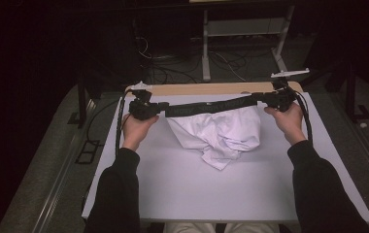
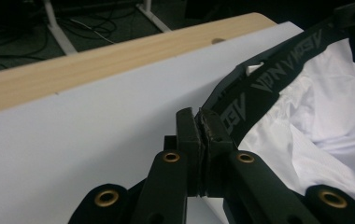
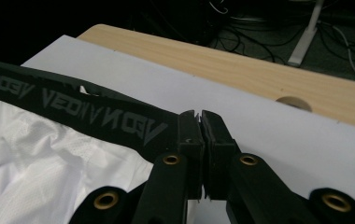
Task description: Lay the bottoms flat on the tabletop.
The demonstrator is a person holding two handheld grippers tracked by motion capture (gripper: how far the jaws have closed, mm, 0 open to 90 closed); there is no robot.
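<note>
White underwear [image 1: 221,133] with a black lettered waistband [image 1: 210,105] hangs stretched between my two grippers above the white table [image 1: 182,184]. My left gripper [image 1: 159,108] is shut on the waistband's left end, and its jaws [image 2: 202,122] pinch the black band [image 2: 264,84] with white cloth [image 2: 325,121] drooping to the right. My right gripper [image 1: 264,98] is shut on the right end; in the right gripper view its jaws [image 3: 199,122] clamp the band [image 3: 82,105] above the white cloth [image 3: 49,163]. The lower cloth rests crumpled on the table.
A wooden strip [image 1: 207,89] runs along the table's far edge, with a round hole [image 3: 293,103] in it. Behind it stand desk legs [image 1: 205,48] and loose cables [image 1: 173,73] on a dark floor. Bare white table lies in front of the underwear.
</note>
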